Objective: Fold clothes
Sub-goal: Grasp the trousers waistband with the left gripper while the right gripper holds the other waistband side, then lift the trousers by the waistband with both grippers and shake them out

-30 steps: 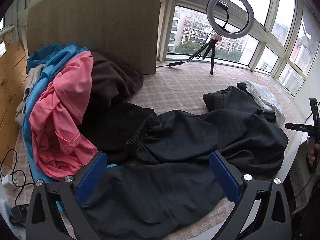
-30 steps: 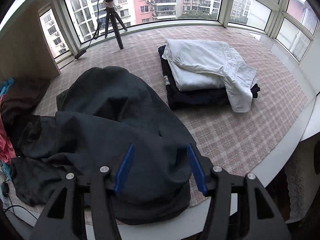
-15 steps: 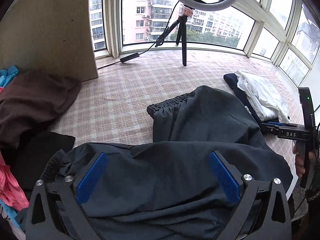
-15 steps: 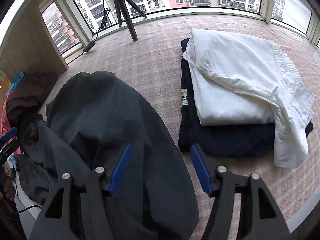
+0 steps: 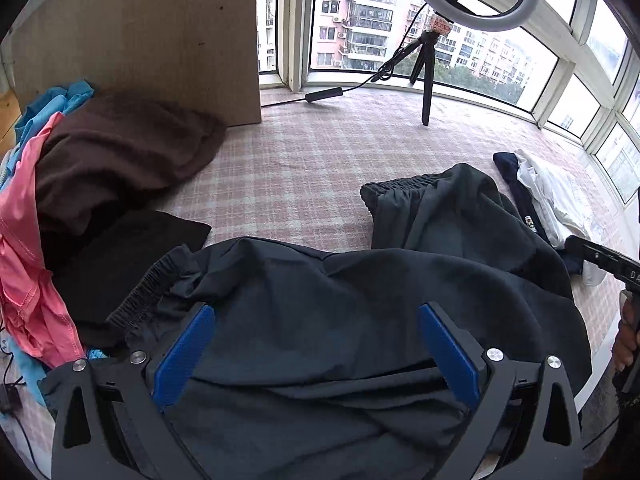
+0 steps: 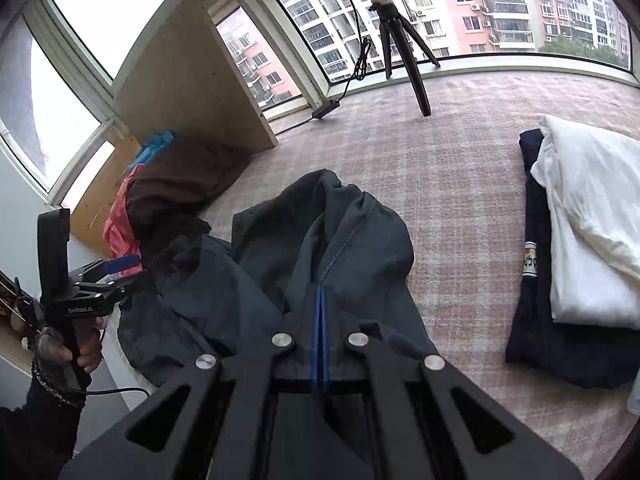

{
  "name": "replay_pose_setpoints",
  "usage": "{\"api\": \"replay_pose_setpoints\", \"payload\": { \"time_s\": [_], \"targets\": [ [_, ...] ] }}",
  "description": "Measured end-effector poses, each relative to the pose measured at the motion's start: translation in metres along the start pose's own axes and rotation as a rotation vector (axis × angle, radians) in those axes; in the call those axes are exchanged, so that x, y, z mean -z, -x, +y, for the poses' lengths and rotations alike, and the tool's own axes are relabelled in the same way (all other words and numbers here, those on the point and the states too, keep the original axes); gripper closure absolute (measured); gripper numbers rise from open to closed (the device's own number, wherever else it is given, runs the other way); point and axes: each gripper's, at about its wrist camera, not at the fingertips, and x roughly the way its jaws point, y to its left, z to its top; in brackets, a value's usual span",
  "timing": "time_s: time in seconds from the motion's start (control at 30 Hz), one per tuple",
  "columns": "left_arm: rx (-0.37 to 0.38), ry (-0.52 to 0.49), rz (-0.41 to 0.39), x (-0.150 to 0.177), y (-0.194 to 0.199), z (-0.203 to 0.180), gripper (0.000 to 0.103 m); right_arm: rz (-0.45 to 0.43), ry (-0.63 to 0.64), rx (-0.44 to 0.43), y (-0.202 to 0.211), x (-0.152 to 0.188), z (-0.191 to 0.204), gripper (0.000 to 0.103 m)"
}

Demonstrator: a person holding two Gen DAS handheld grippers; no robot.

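Right gripper (image 6: 320,300) now clamped shut on a pinch of the dark trousers (image 6: 320,216), open half a second ago. Left gripper (image 5: 316,352) still wide over them on the checked mat (image 5: 304,168). Probably grabbing to spread.

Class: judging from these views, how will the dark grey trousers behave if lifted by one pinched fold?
The dark grey trousers probably sag limply: cloth peaks at the shut right tool and drapes away. They seem light, thin fabric. The elastic waistband may trail behind.

bare checked mat (image 5: 320,168) open mid-surface, clothes heap (image 5: 100,168) left, folded stack (image 6: 576,240) right, tripod (image 5: 426,76) behind
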Motion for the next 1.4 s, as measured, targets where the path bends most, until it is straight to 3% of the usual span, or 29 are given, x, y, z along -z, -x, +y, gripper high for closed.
{"api": "replay_pose_setpoints", "payload": {
  "time_s": [0.03, 0.13, 0.23, 0.3, 0.33, 0.37, 0.4, 0.47, 0.53, 0.57, 0.6, 0.63, 0.67, 0.7, 0.73, 0.83, 0.93, 1.07, 1.13, 1.2, 1.27, 1.3, 1.33, 1.4],
  "targets": [
    [0.006, -0.007, -0.005, -0.001, 0.001, 0.000, 0.001, -0.021, 0.000, 0.021, 0.027, 0.007, -0.002, 0.103],
    [0.024, -0.028, -0.018, -0.006, 0.003, 0.000, 0.001, -0.022, -0.034, 0.239, 0.089, 0.044, -0.018, 0.102],
    [0.056, -0.067, 0.008, -0.031, -0.029, -0.019, 0.001, 0.042, -0.109, 0.361, 0.097, 0.056, -0.043, 0.096],
    [0.030, -0.079, 0.034, -0.048, -0.059, -0.025, 0.001, 0.022, -0.134, 0.317, 0.086, 0.045, -0.051, 0.074],
    [-0.003, -0.081, 0.051, -0.054, -0.075, -0.024, 0.001, 0.009, -0.145, 0.289, 0.080, 0.038, -0.054, 0.044],
    [-0.039, -0.083, 0.068, -0.060, -0.092, -0.023, 0.001, -0.018, -0.142, 0.249, 0.074, 0.032, -0.055, 0.025],
    [-0.013, -0.046, 0.106, -0.062, -0.106, -0.017, 0.002, -0.024, -0.137, 0.213, 0.060, 0.023, -0.057, 0.024],
    [0.065, 0.044, 0.189, -0.066, -0.132, -0.003, 0.007, -0.001, -0.129, 0.154, 0.023, 0.003, -0.061, 0.024],
    [0.227, 0.185, 0.252, -0.064, -0.150, 0.008, 0.022, 0.080, -0.107, 0.107, -0.026, -0.014, -0.063, 0.024],
    [0.268, 0.207, 0.265, -0.064, -0.157, 0.008, 0.026, 0.126, -0.091, 0.089, -0.052, -0.021, -0.063, 0.024],
    [0.265, 0.182, 0.261, -0.064, -0.159, 0.002, 0.037, 0.177, -0.090, 0.083, -0.077, -0.025, -0.065, 0.024],
    [0.255, 0.150, 0.254, -0.063, -0.161, -0.004, 0.058, 0.228, -0.094, 0.079, -0.100, -0.026, -0.066, 0.024],
    [0.261, 0.113, 0.255, -0.062, -0.160, -0.013, 0.070, 0.279, -0.099, 0.075, -0.122, -0.026, -0.067, 0.024],
    [0.270, 0.075, 0.257, -0.061, -0.159, -0.023, 0.096, 0.301, -0.098, 0.072, -0.135, -0.023, -0.066, 0.024],
    [0.279, 0.038, 0.259, -0.060, -0.157, -0.033, 0.100, 0.315, -0.096, 0.070, -0.145, -0.019, -0.064, 0.026],
    [0.230, -0.064, 0.200, -0.069, -0.139, -0.052, 0.101, 0.309, -0.084, 0.061, -0.151, -0.018, -0.056, 0.101],
    [0.243, -0.078, 0.128, -0.099, -0.102, -0.046, 0.101, 0.240, -0.061, 0.075, -0.129, -0.031, -0.046, 0.101],
    [0.279, -0.120, -0.059, -0.148, -0.009, -0.030, 0.101, -0.006, 0.014, 0.142, -0.024, -0.076, -0.024, 0.102],
    [0.368, -0.148, -0.128, -0.149, 0.037, -0.023, 0.100, -0.094, 0.068, 0.137, 0.031, -0.084, -0.008, 0.102],
    [0.425, -0.187, -0.143, -0.122, 0.060, -0.019, 0.100, -0.117, 0.093, 0.133, 0.068, -0.066, 0.007, 0.102],
    [0.428, -0.233, -0.115, -0.081, 0.065, -0.018, 0.100, -0.074, 0.104, 0.135, 0.076, -0.028, 0.021, 0.101],
    [0.427, -0.251, -0.057, -0.055, 0.053, -0.020, 0.099, -0.025, 0.089, 0.127, 0.072, -0.002, 0.024, 0.100],
    [0.409, -0.270, 0.032, -0.026, 0.035, -0.019, 0.094, 0.070, 0.069, 0.116, 0.060, 0.025, 0.021, 0.091],
    [0.358, -0.285, 0.207, 0.029, -0.001, -0.012, 0.093, 0.282, 0.030, 0.091, 0.033, 0.080, 0.014, 0.087]
  ]
}}
